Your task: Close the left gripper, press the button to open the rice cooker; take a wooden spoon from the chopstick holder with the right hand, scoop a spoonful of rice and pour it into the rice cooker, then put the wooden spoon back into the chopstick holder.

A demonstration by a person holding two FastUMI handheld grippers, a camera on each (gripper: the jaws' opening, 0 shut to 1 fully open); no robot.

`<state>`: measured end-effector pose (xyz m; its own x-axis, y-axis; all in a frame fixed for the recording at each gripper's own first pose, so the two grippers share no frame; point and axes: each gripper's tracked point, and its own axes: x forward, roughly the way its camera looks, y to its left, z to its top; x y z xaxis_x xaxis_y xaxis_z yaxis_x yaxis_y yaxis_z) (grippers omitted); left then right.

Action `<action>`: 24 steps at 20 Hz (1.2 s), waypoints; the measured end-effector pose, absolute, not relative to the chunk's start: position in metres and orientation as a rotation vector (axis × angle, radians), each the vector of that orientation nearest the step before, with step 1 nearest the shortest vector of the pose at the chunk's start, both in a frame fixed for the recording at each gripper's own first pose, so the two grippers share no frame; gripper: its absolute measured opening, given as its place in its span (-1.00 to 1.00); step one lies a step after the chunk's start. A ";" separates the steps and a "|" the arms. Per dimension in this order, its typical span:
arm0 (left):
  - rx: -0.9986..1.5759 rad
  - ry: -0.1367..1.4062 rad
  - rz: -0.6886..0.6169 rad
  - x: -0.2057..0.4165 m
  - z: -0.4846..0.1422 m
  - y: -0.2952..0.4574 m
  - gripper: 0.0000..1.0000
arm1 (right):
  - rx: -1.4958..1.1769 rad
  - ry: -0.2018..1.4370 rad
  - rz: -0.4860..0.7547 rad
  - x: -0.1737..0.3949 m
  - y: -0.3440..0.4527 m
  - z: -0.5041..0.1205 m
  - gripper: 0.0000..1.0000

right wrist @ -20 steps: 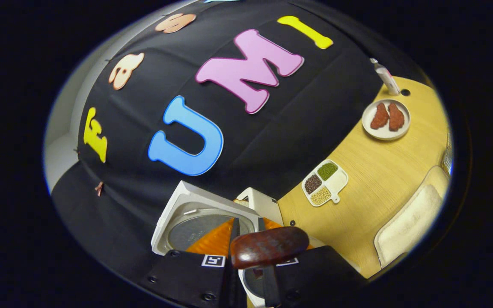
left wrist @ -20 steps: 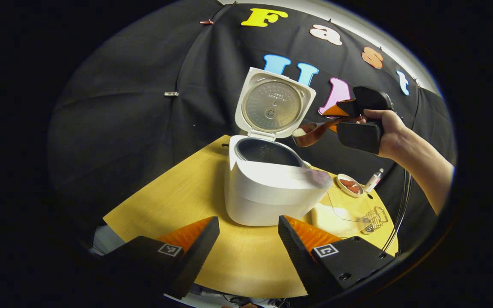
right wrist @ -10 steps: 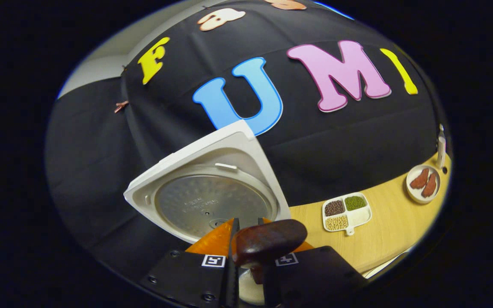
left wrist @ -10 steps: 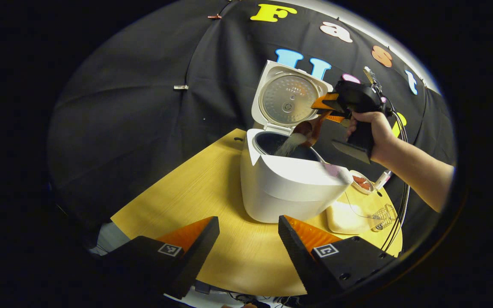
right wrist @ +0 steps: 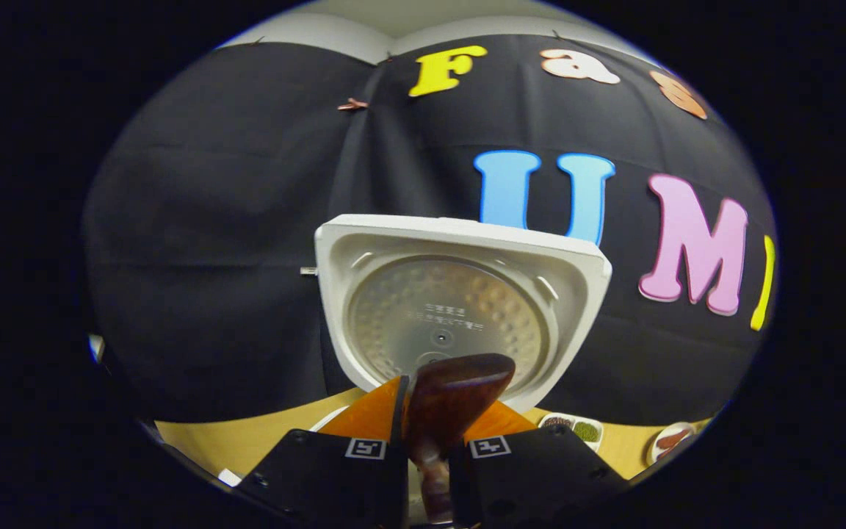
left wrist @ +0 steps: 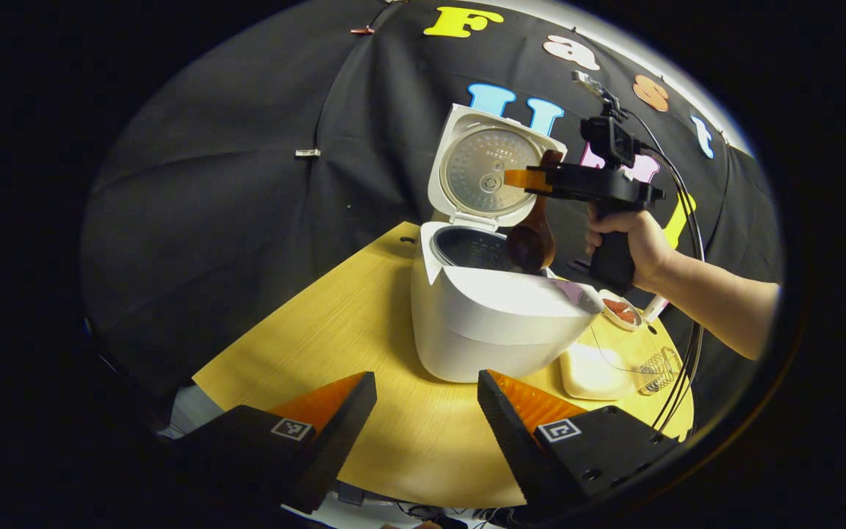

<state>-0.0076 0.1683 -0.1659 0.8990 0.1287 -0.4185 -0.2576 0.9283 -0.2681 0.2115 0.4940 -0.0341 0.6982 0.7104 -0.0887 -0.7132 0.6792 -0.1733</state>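
My left tongs (left wrist: 427, 400) sit at the bottom of the left gripper view, spread wide with nothing between them, hovering above the near edge of the counter (left wrist: 320, 323). Past them, in the middle of that frame, stands the rice cooker (left wrist: 496, 316) with its lid (left wrist: 489, 173) tipped up and back, so the dark inner pot (left wrist: 471, 250) shows.

My right tongs (left wrist: 517, 178) are in the upper right of the left gripper view, held level by my right hand (left wrist: 632, 246), their tips in front of the raised lid. They are clamped on the handle of the wooden spoon (left wrist: 533, 239), which hangs bowl-down over the right side of the open pot. I cannot tell whether any rice is left in the bowl.

In the right gripper view my right tongs (right wrist: 427, 400) are at the bottom centre, pinched narrow on the spoon handle (right wrist: 452, 389), whose rounded end sticks up between them. The inside of the lid (right wrist: 452, 316) faces me just behind it.

At the right edge of the left gripper view, beside the cooker, lie a pale tray (left wrist: 592, 371), a small dish (left wrist: 620, 310) and a wire rack (left wrist: 658, 364).
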 end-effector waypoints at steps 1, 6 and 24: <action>-0.328 0.404 0.202 -0.008 -0.164 0.167 0.92 | -0.227 0.014 0.816 0.208 0.497 -0.038 -0.48; -0.330 0.396 0.202 -0.015 -0.160 0.155 0.92 | -0.258 0.023 0.861 0.192 0.505 -0.041 -0.55; -0.242 0.357 0.124 0.004 -0.130 0.073 0.92 | 0.007 0.014 0.600 0.202 0.241 0.068 -0.57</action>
<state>0.0041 0.0731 -0.1300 0.9300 0.0771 -0.3595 -0.1618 0.9638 -0.2120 0.2016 0.2414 0.0684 0.8251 0.5648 -0.0112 -0.5647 0.8252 0.0110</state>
